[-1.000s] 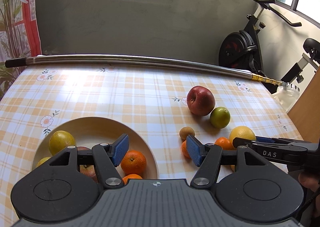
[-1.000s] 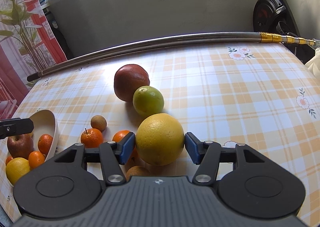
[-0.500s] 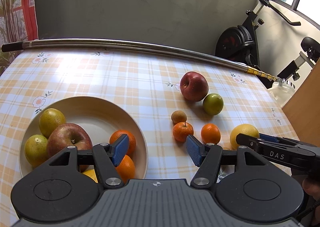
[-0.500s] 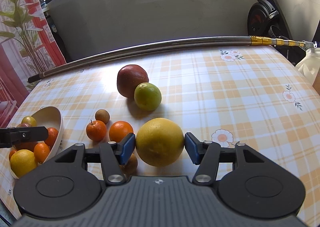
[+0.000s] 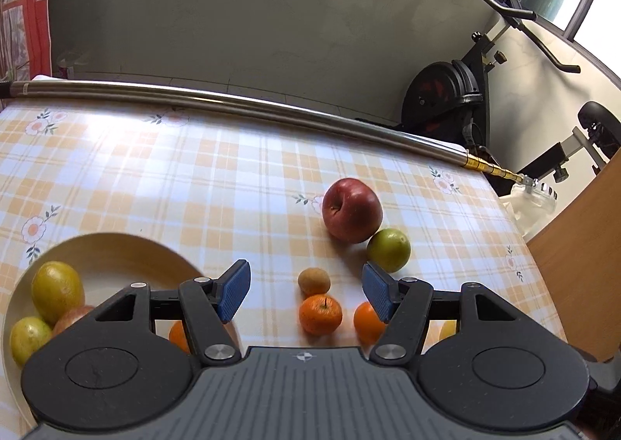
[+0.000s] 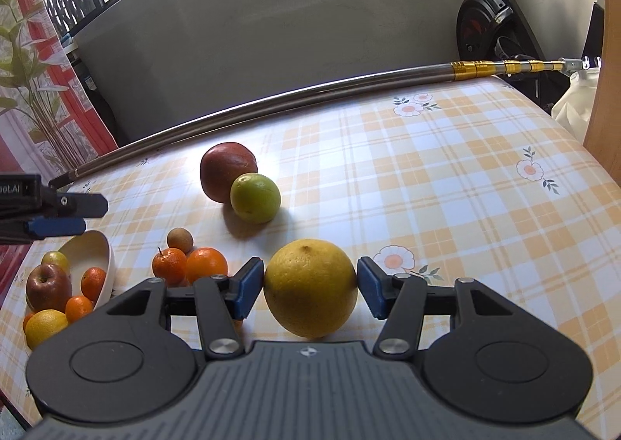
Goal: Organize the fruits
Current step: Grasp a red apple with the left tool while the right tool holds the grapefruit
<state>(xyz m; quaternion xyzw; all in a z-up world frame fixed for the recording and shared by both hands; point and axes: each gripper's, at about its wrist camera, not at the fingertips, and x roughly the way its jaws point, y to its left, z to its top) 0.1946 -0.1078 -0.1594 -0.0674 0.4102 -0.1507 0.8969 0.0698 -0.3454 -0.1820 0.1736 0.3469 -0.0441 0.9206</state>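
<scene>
My right gripper [image 6: 310,286] is shut on a large yellow grapefruit [image 6: 310,286], both blue pads touching its sides. My left gripper [image 5: 306,290] is open and empty above the table, with a small brown fruit [image 5: 313,280] and a mandarin [image 5: 320,314] between its fingers further off. A second orange [image 5: 366,321], a red apple [image 5: 351,210] and a green citrus [image 5: 389,249] lie on the cloth. A cream bowl [image 5: 116,249] at the left holds lemons, an apple and oranges; it also shows in the right wrist view [image 6: 95,257].
A long metal pole [image 5: 240,106] lies along the table's far edge. An exercise bike [image 5: 458,90] stands beyond the right corner. A wooden panel [image 5: 582,246] rises at the right edge. The left gripper's fingers [image 6: 58,207] show at the left of the right wrist view.
My left gripper has swung right, from over the bowl toward the loose mandarins. My right gripper has closed its pads onto the grapefruit.
</scene>
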